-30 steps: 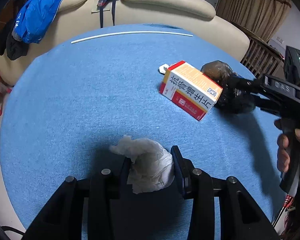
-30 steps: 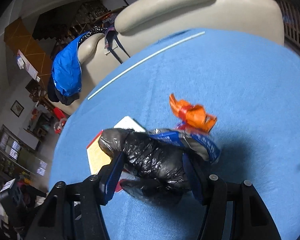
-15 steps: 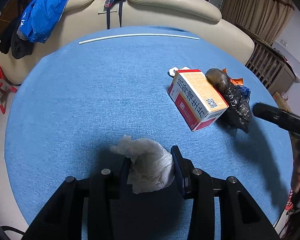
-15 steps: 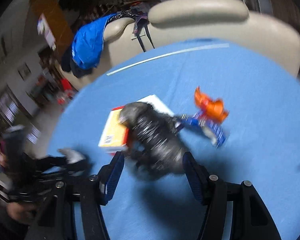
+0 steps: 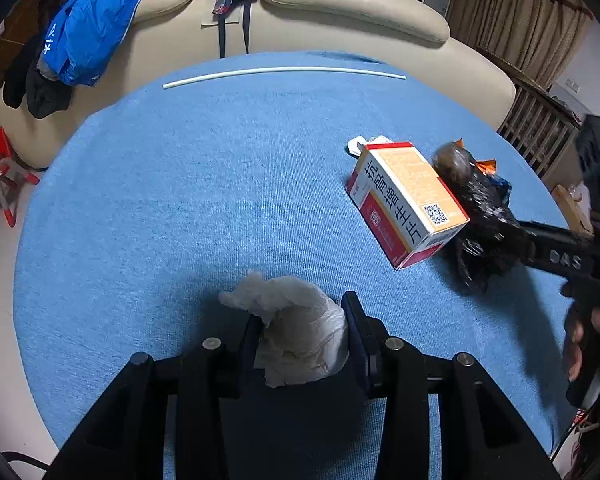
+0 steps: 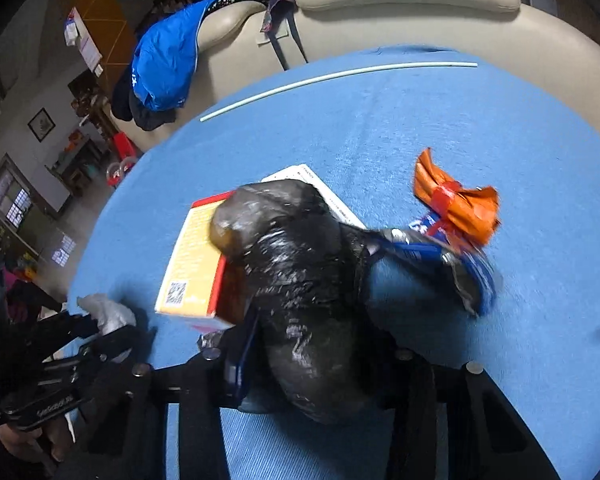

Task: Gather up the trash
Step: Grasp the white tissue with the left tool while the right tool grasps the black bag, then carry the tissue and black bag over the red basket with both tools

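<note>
Now left gripper point(image 5: 302, 338) clamping tissue wad point(image 5: 298, 332), right gripper point(image 6: 312, 364) (fingers tight) squeezing black bag point(image 6: 300, 280)

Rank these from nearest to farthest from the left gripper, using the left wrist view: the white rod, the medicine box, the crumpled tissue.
1. Crumpled tissue: between the left gripper's fingers.
2. Medicine box: mid-table, to the right.
3. White rod: along the table's far edge, by the sofa.

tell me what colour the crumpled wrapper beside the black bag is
Orange crumpled wrapper, tied with a red band; clearest in the right wrist view.

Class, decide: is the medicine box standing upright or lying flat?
Lying flat: the medicine box rests on a broad face on the blue tablecloth, its printed side facing up.
</note>
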Motion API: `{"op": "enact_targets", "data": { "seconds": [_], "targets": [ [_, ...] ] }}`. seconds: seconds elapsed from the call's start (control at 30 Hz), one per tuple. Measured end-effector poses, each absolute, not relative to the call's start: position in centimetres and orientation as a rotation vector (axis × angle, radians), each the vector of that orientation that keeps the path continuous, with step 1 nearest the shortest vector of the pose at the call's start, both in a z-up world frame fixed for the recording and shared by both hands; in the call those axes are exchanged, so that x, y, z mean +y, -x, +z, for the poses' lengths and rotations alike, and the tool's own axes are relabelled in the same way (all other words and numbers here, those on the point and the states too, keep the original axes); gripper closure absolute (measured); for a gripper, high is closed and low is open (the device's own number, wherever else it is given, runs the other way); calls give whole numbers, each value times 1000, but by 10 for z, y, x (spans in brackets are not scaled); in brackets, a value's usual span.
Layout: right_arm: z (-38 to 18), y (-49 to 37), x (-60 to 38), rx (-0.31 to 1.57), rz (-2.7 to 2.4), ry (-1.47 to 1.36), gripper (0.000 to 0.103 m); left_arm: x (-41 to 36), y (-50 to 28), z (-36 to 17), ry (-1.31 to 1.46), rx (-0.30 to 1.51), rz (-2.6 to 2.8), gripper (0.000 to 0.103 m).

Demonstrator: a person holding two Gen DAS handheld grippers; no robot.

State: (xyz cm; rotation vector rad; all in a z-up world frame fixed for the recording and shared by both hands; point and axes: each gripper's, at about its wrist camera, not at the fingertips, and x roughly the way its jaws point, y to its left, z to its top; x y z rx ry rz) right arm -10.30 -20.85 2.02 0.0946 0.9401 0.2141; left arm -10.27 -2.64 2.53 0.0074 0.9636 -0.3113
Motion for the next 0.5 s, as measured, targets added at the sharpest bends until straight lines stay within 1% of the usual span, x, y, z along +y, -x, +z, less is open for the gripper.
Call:
{"op": "enact_targets", "data": {
  "seconds": [0.27, 0.5],
  "targets": [
    [47, 166, -223, 873, 143, -152, 58, -31, 119, 38, -3, 940, -310, 61],
    [57, 215, -234, 836, 107, -208, 58, -40, 135, 54, -13, 910, -336, 61]
  ]
}}
